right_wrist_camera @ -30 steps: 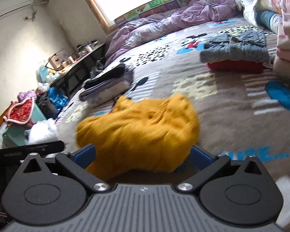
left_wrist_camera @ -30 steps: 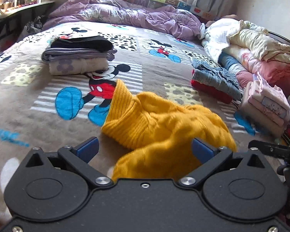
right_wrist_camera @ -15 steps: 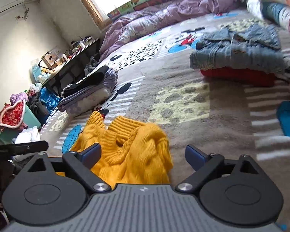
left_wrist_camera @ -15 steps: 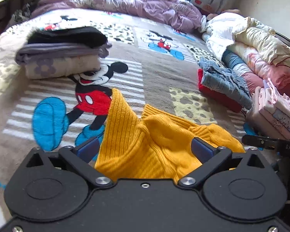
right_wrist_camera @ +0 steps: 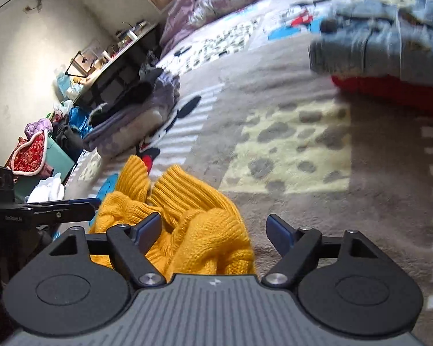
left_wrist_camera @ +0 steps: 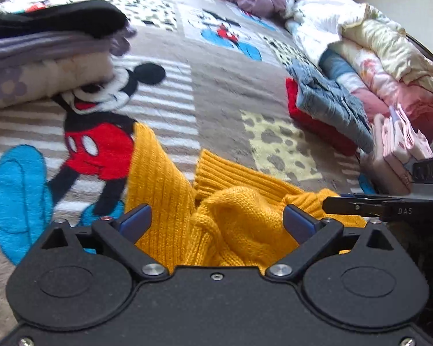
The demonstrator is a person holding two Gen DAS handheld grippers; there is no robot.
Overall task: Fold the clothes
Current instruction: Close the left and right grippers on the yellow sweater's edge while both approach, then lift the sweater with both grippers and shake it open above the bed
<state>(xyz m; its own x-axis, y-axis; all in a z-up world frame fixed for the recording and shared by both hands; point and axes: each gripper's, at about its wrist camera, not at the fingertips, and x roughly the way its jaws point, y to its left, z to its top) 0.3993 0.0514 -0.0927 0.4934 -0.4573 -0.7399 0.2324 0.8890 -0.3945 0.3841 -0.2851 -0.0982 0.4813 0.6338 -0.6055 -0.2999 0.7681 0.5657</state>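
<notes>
Bed blanket: both tools wide, now closer, straddling yellow sweater bunch.

Both wrist views low, close over shared yellow sweater.

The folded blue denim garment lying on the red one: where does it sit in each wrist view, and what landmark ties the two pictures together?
Left wrist view: the folded blue denim garment lies right of centre, on the red garment.
Right wrist view: it is at the upper right, blurred, with the red garment beneath.
Shared landmark: the crumpled mustard-yellow knitted sweater, which lies between the open fingers of both the left gripper and the right gripper.
</notes>
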